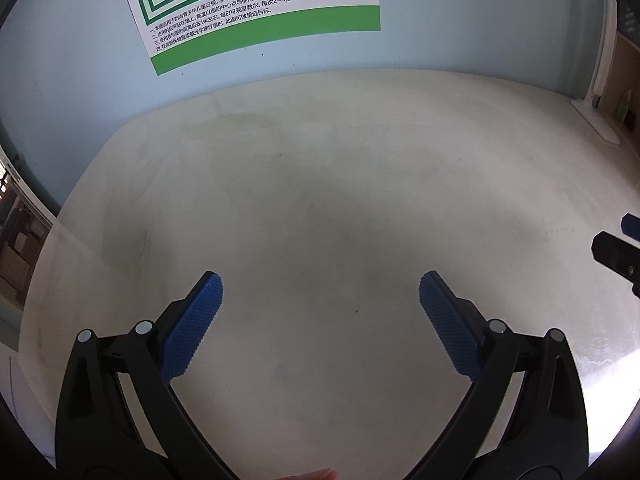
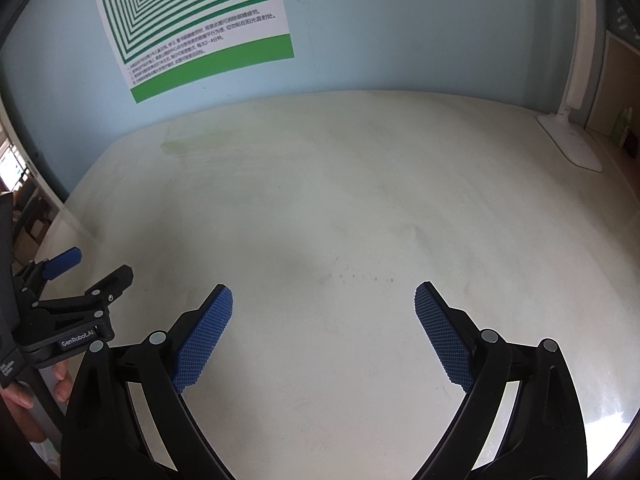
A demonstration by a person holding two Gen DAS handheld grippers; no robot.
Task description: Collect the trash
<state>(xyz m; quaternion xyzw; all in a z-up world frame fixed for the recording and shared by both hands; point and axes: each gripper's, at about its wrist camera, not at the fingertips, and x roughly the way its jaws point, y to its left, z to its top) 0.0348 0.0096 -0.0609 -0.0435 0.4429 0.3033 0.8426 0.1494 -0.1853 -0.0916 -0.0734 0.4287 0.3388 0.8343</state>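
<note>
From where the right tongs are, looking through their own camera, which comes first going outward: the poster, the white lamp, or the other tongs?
1. Left tongs: nearest, close by at the left edge, above the table.
2. Lamp: farther, its base on the table's far right corner.
3. Poster: farthest, on the blue wall behind the table, upper left.

The right tongs are open and hold nothing.

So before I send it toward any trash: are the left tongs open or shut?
Open. The left tongs show both blue pads spread wide apart over the bare white table, with nothing between them.
</note>
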